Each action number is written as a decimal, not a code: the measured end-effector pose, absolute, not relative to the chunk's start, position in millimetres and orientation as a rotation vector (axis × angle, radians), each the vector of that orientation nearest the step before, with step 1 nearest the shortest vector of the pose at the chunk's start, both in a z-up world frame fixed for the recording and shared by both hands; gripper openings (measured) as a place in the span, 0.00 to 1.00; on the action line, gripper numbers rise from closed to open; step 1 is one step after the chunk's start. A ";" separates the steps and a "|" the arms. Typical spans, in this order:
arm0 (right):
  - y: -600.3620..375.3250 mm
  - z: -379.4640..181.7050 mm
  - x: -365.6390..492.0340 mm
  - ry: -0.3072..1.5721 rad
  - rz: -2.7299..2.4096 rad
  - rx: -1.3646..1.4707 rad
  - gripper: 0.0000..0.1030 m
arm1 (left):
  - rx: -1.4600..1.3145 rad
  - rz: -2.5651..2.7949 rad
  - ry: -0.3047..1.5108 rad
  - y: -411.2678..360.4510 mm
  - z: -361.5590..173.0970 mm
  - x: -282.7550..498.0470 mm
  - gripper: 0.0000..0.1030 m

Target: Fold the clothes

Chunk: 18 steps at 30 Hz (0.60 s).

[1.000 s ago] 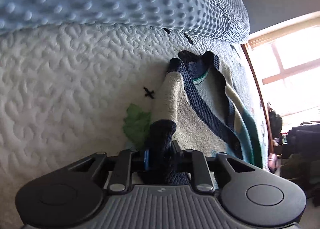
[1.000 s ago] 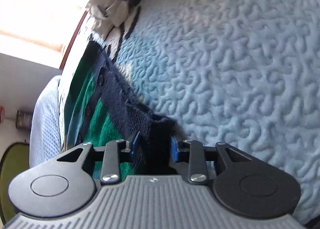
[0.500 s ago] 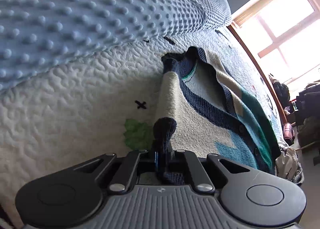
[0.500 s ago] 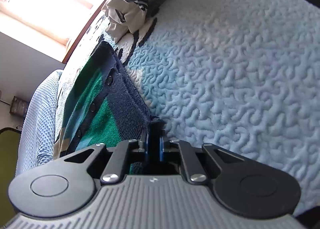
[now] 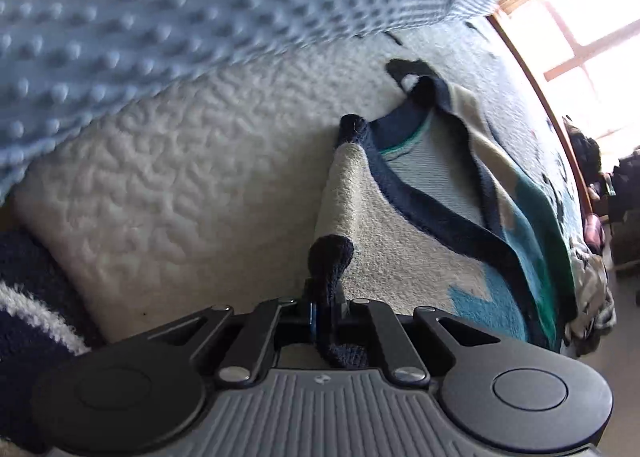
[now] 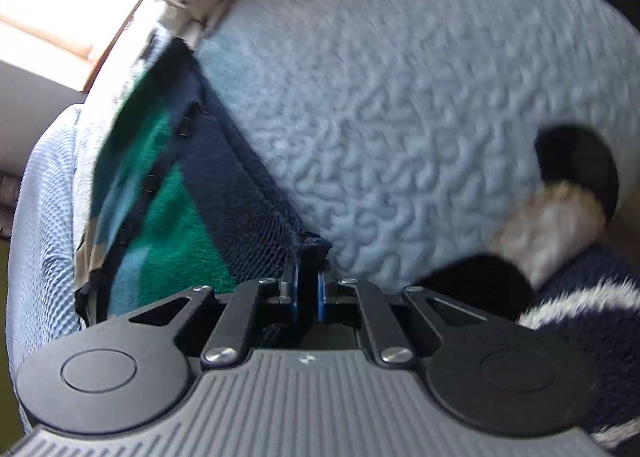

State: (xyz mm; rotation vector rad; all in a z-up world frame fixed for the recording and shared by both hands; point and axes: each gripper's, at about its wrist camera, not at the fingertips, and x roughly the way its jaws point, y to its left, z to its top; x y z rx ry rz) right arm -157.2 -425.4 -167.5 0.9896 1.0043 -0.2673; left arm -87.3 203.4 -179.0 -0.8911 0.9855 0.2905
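Inspecting the moment, we find the cardigan (image 5: 404, 241) lying on the quilted bed (image 5: 192, 177), below a dotted blue blanket (image 5: 200, 9). Our left gripper (image 5: 324, 309) has its jaws clamped on a dark cuff or corner of the knit; our right gripper (image 6: 307, 289) is likewise clamped on a navy edge of the cardigan (image 6: 172, 225) beside its button band. We judge the garment soft, limp and light: it will sag between the two holds and stretch if pulled apart, and the loose knit could snag on the pads. We judge the ribbed navy edging the firmest place to hold, as it is denser than the cream and green panels. We can read no brand, label or writing on the cardigan.
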 end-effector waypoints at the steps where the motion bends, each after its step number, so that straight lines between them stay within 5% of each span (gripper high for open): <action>1: -426.1 -163.2 -154.2 0.995 -0.264 1.002 0.08 | -0.903 0.290 0.980 203.4 -176.5 -85.1 0.06; 10: -433.8 -71.1 -54.3 0.852 -0.114 1.022 0.08 | -0.952 0.135 0.815 204.8 -82.2 27.1 0.06; 18: -450.1 -71.1 102.4 0.838 -0.246 1.046 0.09 | -0.947 0.246 0.826 196.8 -85.3 195.7 0.06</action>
